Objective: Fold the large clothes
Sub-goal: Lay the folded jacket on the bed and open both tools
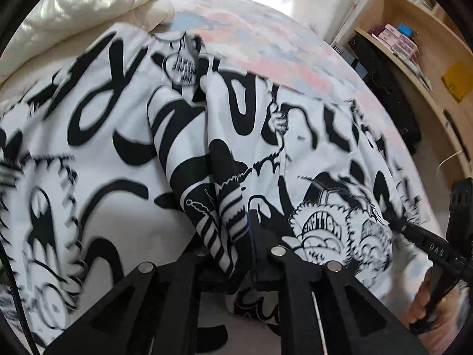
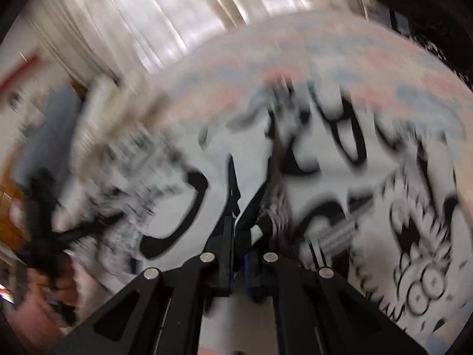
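The black-and-white printed garment (image 1: pixel 97 136) lay spread over the pastel bed (image 1: pixel 266 47), a bunched fold of it pinched in the left gripper (image 1: pixel 233 236), while the right gripper (image 2: pixel 236 222), fingers nearly together, clamped cloth in a blurred view.

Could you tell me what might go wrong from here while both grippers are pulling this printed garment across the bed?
1. The left gripper pinches only a bunched ridge of the black-and-white garment; it may slip out or set a crooked crease.
2. The right gripper view is badly blurred, suggesting fast motion, so cloth could drag and wrinkle on the bedsheet.
3. The cream comforter lies against the garment's far edge and may snag.
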A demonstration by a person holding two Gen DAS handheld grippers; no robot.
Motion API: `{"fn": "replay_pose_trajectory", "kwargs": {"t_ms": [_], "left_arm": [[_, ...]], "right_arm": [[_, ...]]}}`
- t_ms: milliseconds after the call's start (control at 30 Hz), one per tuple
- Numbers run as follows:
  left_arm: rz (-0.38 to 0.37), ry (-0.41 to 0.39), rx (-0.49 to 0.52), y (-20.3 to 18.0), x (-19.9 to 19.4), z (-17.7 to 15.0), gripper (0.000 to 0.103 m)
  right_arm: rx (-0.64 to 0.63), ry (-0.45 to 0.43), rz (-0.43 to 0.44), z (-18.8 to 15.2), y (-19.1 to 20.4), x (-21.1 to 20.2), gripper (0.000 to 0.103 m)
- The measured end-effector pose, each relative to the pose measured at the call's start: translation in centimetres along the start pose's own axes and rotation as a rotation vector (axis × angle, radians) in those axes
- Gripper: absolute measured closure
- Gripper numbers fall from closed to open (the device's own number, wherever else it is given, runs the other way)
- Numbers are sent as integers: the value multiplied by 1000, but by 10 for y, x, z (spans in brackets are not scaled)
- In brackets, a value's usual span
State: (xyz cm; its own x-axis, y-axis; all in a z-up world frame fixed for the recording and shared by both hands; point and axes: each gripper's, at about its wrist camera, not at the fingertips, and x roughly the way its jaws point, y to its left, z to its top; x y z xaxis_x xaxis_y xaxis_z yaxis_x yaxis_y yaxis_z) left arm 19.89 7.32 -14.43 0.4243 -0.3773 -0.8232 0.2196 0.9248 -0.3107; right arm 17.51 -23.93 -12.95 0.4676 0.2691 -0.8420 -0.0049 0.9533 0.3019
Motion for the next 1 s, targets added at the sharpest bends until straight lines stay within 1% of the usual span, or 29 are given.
{"fn": "replay_pose_trajectory", "kwargs": {"t_ms": [33, 67, 100, 167, 233, 300, 367, 433, 467, 500, 533, 567, 667, 767, 833, 867, 933, 967, 1000], "left_arm": [[18, -17, 19, -2, -1, -2, 91], [43, -21, 25, -5, -5, -2, 86], [68, -21, 27, -7, -9, -2, 76], [95, -20, 48, -12, -21, -4, 69], [107, -36, 79, -17, -41, -6, 68], [126, -66, 88, -20, -61, -10, 68], [120, -99, 92, -19, -84, -20, 68], [115, -134, 97, -22, -104, -22, 68], [105, -151, 99, -26, -111, -23, 68], [96, -165, 103, -31, -117, -23, 68], [90, -172, 112, -36, -120, -21, 68], [88, -178, 126, -41, -120, -20, 68], [130, -174, 160, -59, -104, -13, 68], [161, -156, 164, -65, -74, -3, 68], [184, -151, 150, -63, -54, -2, 68], [193, -137, 139, -61, -44, -3, 68], [220, -69, 118, -52, -18, -10, 68], [231, -46, 111, -48, -10, -15, 68], [230, -43, 100, -43, -5, -20, 68]], "right_arm": [[9, 12, -13, -7, 0, 5, 97], [11, 4, -25, -8, 1, 3, 94], [6, -3, -43, -10, 5, -3, 92], [-18, -3, -77, -12, 12, -17, 91], [-42, -19, -89, -14, 17, -33, 91], [-80, -51, -91, -17, 27, -57, 91], [-118, -76, -81, -21, 37, -76, 91], [-165, -103, -68, -24, 50, -94, 90], [-186, -115, -56, -24, 57, -101, 87], [-205, -127, -41, -23, 64, -107, 79], [-217, -135, -30, -21, 71, -108, 75], [-229, -144, -22, -18, 79, -107, 68], [-249, -157, -34, -9, 96, -90, 67], [-211, -149, -17, 5, 98, -56, 67], [-188, -133, -53, 10, 94, -28, 67], [-170, -116, -61, 11, 90, -14, 67], [-132, -73, -76, 6, 78, 11, 67], [-121, -60, -78, 2, 73, 19, 67], [-123, -62, -81, -4, 69, 21, 67]]}}
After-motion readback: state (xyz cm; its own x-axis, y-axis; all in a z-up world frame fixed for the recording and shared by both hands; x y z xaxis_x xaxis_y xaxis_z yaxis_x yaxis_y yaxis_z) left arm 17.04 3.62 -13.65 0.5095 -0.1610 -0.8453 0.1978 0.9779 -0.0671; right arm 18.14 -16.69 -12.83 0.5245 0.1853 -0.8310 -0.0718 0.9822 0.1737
